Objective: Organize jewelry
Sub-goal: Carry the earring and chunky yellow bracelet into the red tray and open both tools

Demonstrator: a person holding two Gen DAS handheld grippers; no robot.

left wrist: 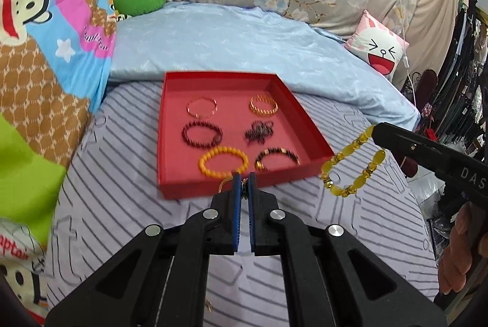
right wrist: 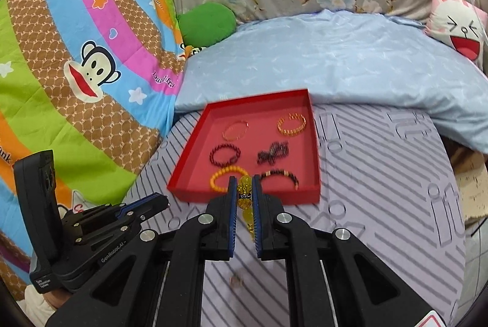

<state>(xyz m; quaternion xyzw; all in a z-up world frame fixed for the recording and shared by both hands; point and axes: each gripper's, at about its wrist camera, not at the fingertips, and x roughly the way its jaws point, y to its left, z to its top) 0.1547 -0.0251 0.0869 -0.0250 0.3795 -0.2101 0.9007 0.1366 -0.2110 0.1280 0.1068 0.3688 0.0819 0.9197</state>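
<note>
While the right gripper (right wrist: 245, 193) clamps its fingers on the yellow bead bracelet (left wrist: 350, 162) beside the red tray (left wrist: 170, 186), the left gripper (left wrist: 243, 183) pinches a small ring-like piece — either could snag the tray's rim.

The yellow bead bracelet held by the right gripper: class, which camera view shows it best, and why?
The left wrist view. There the yellow bead bracelet hangs as a full open loop from the right gripper, beside the red tray. The right wrist view shows only a few beads, edge-on, pinched between that gripper's own fingers.
</note>
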